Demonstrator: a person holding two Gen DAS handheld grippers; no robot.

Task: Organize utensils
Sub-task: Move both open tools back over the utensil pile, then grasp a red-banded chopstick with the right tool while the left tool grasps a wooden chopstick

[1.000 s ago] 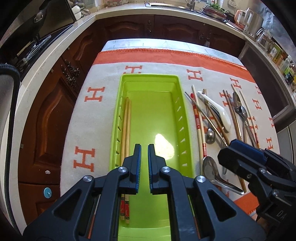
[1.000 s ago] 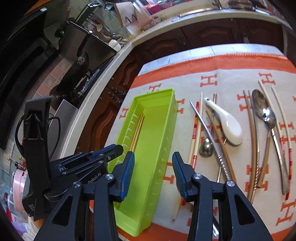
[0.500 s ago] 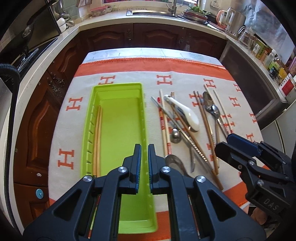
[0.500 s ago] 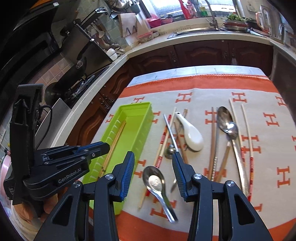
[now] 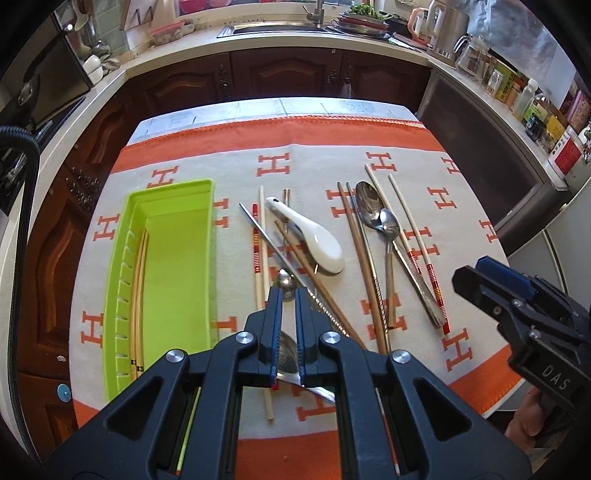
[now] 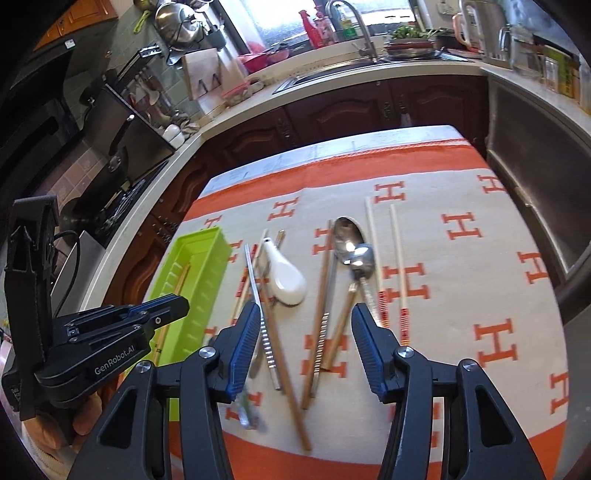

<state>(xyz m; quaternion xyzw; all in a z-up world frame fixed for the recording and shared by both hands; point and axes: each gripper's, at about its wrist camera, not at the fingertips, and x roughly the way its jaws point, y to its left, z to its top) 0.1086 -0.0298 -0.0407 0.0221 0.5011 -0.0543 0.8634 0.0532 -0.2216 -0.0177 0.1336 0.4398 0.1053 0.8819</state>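
Observation:
A lime green tray lies at the left of the cloth with a pair of wooden chopsticks inside. To its right are loose utensils: a white ceramic spoon, metal spoons, brown chopsticks, red-banded chopsticks and a metal chopstick. My left gripper is shut and empty above a small metal spoon near the pile's left side. My right gripper hovers over the brown chopsticks. Its jaws are opening with nothing pressed between them. The white spoon lies just ahead of its left finger.
A cream and orange cloth with H marks covers the small table. Dark wood cabinets and a counter with a sink ring it. A stove is at the left, and a kettle and jars at the right.
Both grippers have moved right, from over the green tray to over the loose utensils. The right jaws stand wider than before. The left stays shut.

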